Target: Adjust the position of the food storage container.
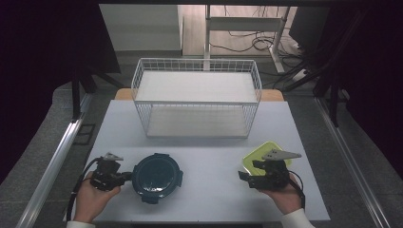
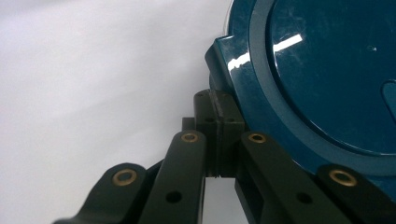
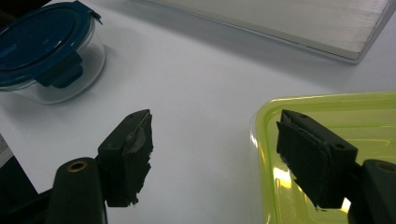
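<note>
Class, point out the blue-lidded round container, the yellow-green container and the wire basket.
blue-lidded round container [image 1: 157,175], high view, lid centre
yellow-green container [image 3: 355,116], right gripper view, top surface
wire basket [image 1: 197,62], high view, back rim

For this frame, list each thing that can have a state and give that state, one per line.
Round glass container: blue lid on, standing upright on the table.
Green container: lid on, lying flat on the table.
Wire rack: upright, both shelves bare.
Left hand-held gripper: jaws shut, tips at the blue lid's edge tab.
Right hand-held gripper: jaws open, holding nothing.
</note>
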The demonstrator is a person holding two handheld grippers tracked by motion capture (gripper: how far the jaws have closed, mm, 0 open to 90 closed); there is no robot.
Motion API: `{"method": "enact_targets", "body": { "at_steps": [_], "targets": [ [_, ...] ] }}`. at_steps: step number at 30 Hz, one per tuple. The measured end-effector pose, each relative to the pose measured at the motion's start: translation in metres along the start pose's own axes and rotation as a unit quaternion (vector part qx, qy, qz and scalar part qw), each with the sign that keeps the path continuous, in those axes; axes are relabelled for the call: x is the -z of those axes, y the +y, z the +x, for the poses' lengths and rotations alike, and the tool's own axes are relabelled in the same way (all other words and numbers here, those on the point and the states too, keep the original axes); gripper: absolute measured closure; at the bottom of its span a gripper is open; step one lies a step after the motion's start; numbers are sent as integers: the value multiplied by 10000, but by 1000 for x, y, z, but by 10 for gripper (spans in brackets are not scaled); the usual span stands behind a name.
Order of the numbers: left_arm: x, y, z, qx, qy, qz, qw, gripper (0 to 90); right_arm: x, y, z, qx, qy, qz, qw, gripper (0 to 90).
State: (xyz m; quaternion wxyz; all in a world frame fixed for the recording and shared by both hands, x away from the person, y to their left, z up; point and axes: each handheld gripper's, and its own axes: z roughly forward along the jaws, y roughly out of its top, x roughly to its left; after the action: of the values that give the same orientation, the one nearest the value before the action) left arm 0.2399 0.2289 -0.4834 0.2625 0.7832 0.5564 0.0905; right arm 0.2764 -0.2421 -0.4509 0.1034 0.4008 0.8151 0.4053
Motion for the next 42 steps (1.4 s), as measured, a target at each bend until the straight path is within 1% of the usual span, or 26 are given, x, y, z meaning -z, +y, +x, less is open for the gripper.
{"method": "enact_targets", "body": {
  "at_steps": [3,6,7,8,12,13,14,16,17,18,22,23,24,25,26,29,30,33,34,35,37,38,39,40,41,42],
  "targets": [
    [-3,3,-7,-71,-55,3,10000,900,0,0,0,-2,-3,-2,10000,268],
    [-7,6,-12,-60,-236,-18,9997,900,1,0,0,-6,-7,-12,10000,268],
    [-7,6,-12,-60,-236,-18,9997,900,1,0,0,-6,-7,-12,10000,268],
    [-9,8,-16,-98,-303,-15,9995,900,1,0,0,-17,11,-26,10000,267],
    [-12,13,-26,-205,-306,8,9993,900,1,1,0,-6,18,-32,10000,266],
    [-12,13,-26,-205,-306,8,9993,900,1,1,0,8,17,-29,10000,266],
    [-13,14,-31,-232,-350,12,9991,900,0,1,1,2,16,-22,10000,266],
    [-15,16,-36,-272,-414,31,9988,900,0,1,0,1,17,-20,10000,266],
    [-15,16,-36,-272,-414,31,9988,900,0,1,0,1,17,-20,10000,266],
    [-17,18,-41,-300,-486,16,9984,900,0,1,0,3,13,-23,10000,266],
    [-23,22,-49,-270,-792,0,9965,900,1,1,0,-3,8,-36,10000,266],
    [-23,22,-49,-270,-792,0,9965,900,1,1,0,-3,8,-36,10000,266],
    [-24,23,-55,-350,-799,9,9962,900,1,1,0,-6,7,-30,10000,266],
    [-25,24,-57,-415,-768,34,9962,900,1,1,0,-6,6,-28,10000,266],
    [-25,25,-59,-436,-766,37,9961,900,0,1,0,3,6,-28,10000,266],
    [-26,26,-62,-448,-807,42,9957,900,0,1,0,1,5,-22,10000,266],
    [-27,26,-65,-464,-856,42,9952,900,0,0,0,-4,8,-19,10000,266],
    [-28,27,-68,-496,-864,45,9950,900,0,0,0,-6,9,-21,10000,266],
    [-29,28,-71,-540,-924,67,9942,900,0,0,-1,-7,25,-19,10000,266],
    [-29,28,-71,-540,-924,67,9942,900,0,0,-1,-7,25,-19,10000,266],
    [-32,29,-75,-523,-1068,54,9929,900,0,2,-1,-40,70,-64,9999,266],
    [-32,30,-76,-568,-1067,70,9926,900,1,2,0,-47,65,-79,9999,266],
    [-32,30,-76,-568,-1067,70,9926,900,1,2,0,-47,65,-79,9999,266],
    [-32,30,-79,-636,-1054,70,9924,900,1,2,1,-28,56,-108,9999,266],
    [-32,30,-80,-682,-1065,66,9919,900,2,3,1,-16,42,-125,9999,263],
    [-33,30,-81,-678,-1106,50,9915,900,2,3,2,-20,30,-136,9999,262]
  ]
}}
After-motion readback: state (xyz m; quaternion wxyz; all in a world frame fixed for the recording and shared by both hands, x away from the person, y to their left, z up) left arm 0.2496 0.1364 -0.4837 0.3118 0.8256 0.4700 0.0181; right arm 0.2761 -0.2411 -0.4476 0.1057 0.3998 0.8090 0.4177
